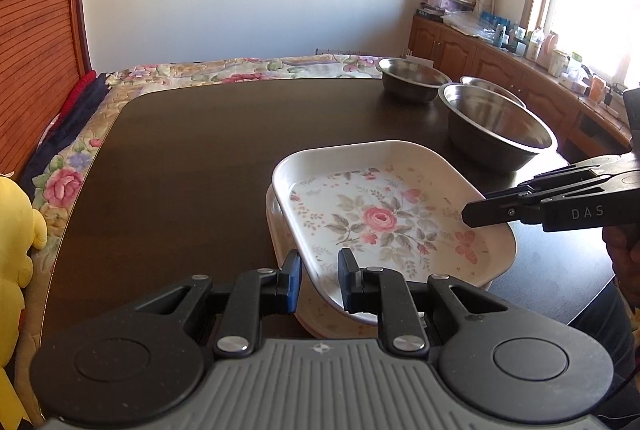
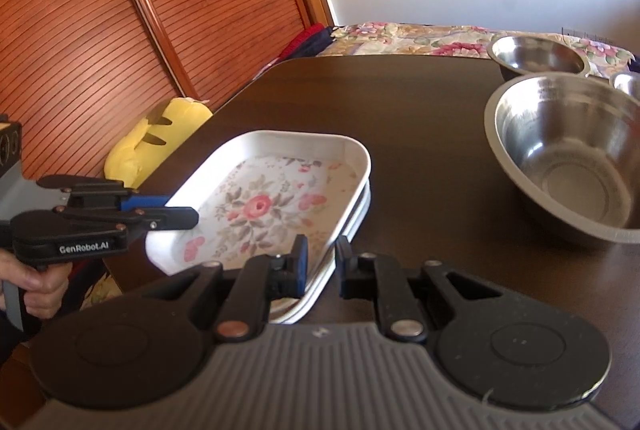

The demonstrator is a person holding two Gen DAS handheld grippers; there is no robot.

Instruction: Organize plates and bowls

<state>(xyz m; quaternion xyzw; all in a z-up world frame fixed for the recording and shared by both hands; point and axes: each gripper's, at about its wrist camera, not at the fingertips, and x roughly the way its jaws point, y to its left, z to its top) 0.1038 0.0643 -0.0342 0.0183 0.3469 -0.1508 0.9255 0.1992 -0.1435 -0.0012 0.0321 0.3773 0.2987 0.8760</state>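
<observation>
A white floral plate (image 1: 384, 214) lies tilted on top of another floral plate (image 1: 280, 230) on the dark table (image 1: 192, 158); both show in the right wrist view (image 2: 264, 202). My left gripper (image 1: 319, 278) is open, its jaws on either side of the top plate's near rim. My right gripper (image 2: 322, 264) is open, its jaws astride the plates' near corner. It shows from the side in the left wrist view (image 1: 500, 206). Three steel bowls stand beyond: a large one (image 1: 496, 126) (image 2: 568, 158) and two smaller (image 1: 412, 76) (image 1: 492, 88).
A yellow plush toy (image 1: 16, 230) (image 2: 156, 138) lies left of the table on a floral bedspread (image 1: 240, 66). A wooden slatted door (image 2: 120, 30) stands left. A cluttered wooden cabinet (image 1: 500, 58) runs under the window at right.
</observation>
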